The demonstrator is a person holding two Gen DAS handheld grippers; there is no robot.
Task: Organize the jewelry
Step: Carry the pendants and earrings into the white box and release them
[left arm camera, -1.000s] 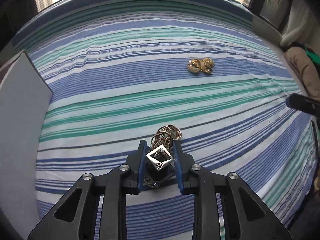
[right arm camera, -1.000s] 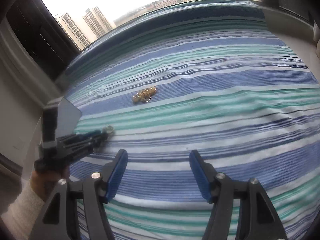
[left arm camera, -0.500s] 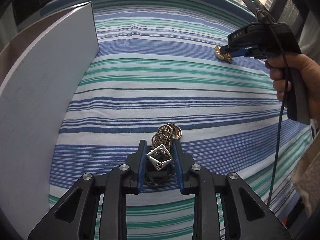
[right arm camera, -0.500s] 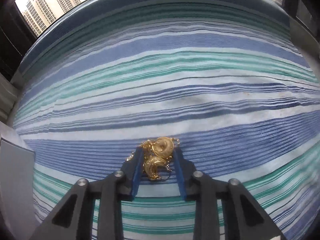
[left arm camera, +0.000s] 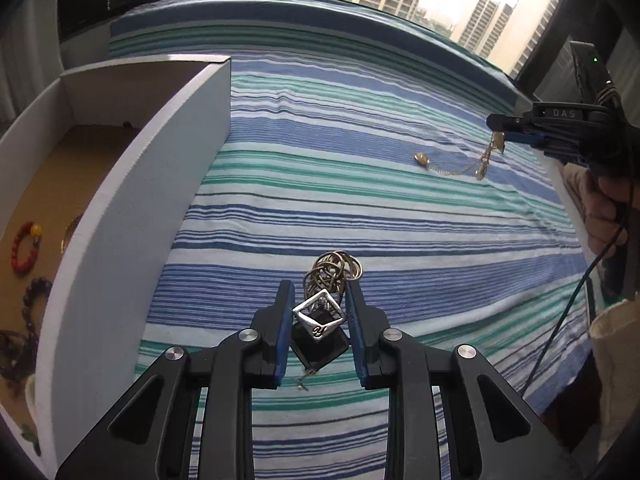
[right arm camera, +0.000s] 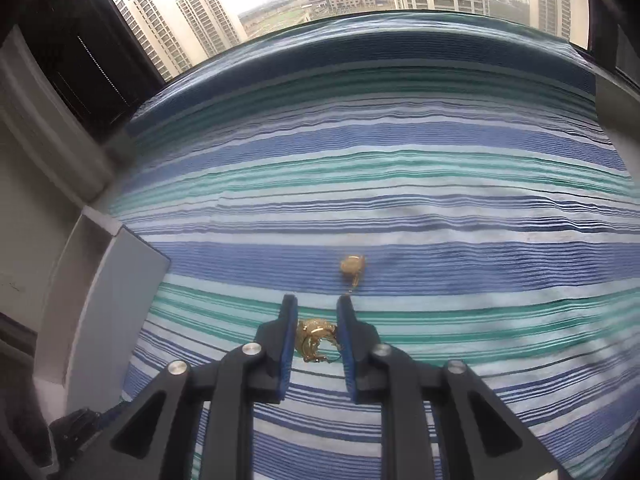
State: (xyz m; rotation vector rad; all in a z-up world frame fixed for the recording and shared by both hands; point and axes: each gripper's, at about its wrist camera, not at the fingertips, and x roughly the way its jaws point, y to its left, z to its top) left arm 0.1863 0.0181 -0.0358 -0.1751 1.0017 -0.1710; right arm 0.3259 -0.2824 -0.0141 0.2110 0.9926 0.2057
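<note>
Since the earlier frames the left gripper [left arm camera: 318, 312] has swung toward the white box [left arm camera: 132, 216], whose interior now shows at the left, and the right gripper [right arm camera: 316, 334], then wide apart over bare cloth, has just been closing and now carries a gold necklace [right arm camera: 316, 338] up off the striped bedspread [right arm camera: 440, 208]. Left gripper: jaws narrowed onto a silver jewelry cluster [left arm camera: 320, 316], a square openwork pendant pinched between the blue pads, with a tangle of wire rings [left arm camera: 336, 270] projecting beyond the fingertips, above the bedspread just right of the box wall. Right gripper: jaws nearly together, pads pressing a bunch of the gold necklace; in the left wrist view it appears at the far right, held by a hand [left arm camera: 604, 204], with the chain trailing from its tips down to the cloth. A gold pendant [right arm camera: 352, 264] at the chain's end lies on a blue stripe just beyond the fingertips. Box contents: a red bead bracelet [left arm camera: 24, 248] and a dark bead bracelet [left arm camera: 34, 300] on the brown floor at the near left.
</note>
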